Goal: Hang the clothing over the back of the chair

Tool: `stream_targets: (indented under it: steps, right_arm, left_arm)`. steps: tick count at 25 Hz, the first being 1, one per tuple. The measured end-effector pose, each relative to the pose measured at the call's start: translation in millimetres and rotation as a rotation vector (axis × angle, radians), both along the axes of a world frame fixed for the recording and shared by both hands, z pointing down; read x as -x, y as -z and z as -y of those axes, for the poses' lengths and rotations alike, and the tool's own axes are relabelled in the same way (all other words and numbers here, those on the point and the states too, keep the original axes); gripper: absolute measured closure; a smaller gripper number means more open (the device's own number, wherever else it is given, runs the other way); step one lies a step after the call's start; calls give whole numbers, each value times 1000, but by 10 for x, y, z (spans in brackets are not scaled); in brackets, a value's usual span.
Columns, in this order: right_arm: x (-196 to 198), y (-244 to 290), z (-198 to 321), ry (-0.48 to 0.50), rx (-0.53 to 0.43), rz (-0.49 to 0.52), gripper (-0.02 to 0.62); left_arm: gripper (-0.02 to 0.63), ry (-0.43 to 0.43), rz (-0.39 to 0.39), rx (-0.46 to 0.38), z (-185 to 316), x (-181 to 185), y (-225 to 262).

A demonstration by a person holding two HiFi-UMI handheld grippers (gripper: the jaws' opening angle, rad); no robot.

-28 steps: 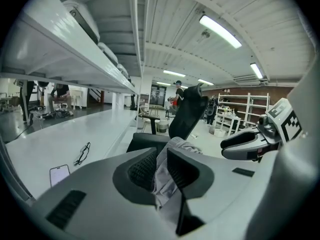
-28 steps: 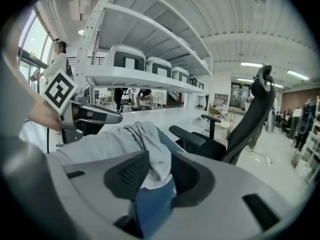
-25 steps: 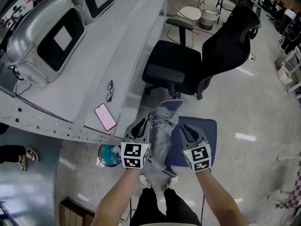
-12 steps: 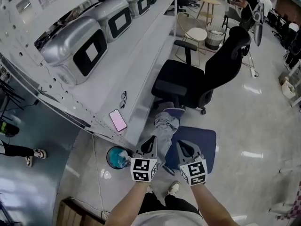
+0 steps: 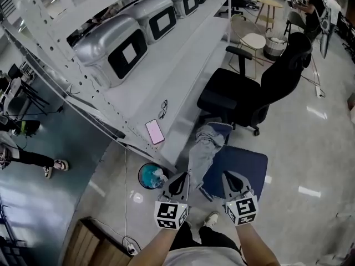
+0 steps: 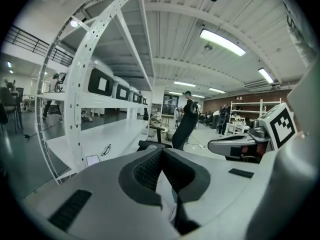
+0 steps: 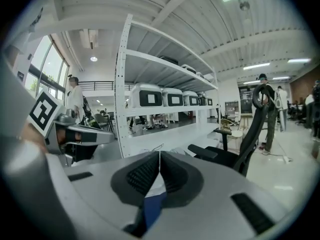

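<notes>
The clothing (image 5: 201, 155) is grey with a wide navy part (image 5: 239, 166). It hangs and stretches from both grippers toward the chair. My left gripper (image 5: 178, 185) is shut on the grey edge, and pale cloth shows under its closed jaws (image 6: 162, 153) in the left gripper view. A hand's width to the right, my right gripper (image 5: 232, 182) is shut on the navy part, with blue cloth below its jaws (image 7: 160, 155). The black office chair (image 5: 238, 96) stands ahead, its tall back (image 5: 288, 65) to the far right. Its back is bare.
A long white shelf bench (image 5: 183, 65) runs along the left with a pink phone (image 5: 155, 131), glasses (image 5: 163, 108) and grey machines (image 5: 119, 51). A blue bin (image 5: 151, 176) sits under it. A round stool (image 5: 254, 40) and people stand beyond the chair.
Both grippers have risen and drawn back from the chair with the clothing. The cloth now hangs longer below them. The right jaws have closed on the navy part.
</notes>
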State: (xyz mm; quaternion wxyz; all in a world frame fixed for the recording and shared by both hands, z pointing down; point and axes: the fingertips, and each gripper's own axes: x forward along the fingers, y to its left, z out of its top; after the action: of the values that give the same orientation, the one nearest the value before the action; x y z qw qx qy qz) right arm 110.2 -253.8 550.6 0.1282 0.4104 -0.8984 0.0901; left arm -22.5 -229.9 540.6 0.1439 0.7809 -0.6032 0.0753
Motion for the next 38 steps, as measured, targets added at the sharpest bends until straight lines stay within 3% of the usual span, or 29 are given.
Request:
stream_targets:
  steps: [11,25,38]
  right_arm:
    - [473,-28,-329,81,11,16,577]
    - [824,284,-1318,-65,-12,-60,577]
    - [1132,478,-1964,-184,-51,-111,576]
  left_arm:
    - [598,10,-9,3,-352,156,-35]
    - [598,-185,-95,-35,-1168,316,107]
    - [598,-306,-151,-55,-1661,467,106]
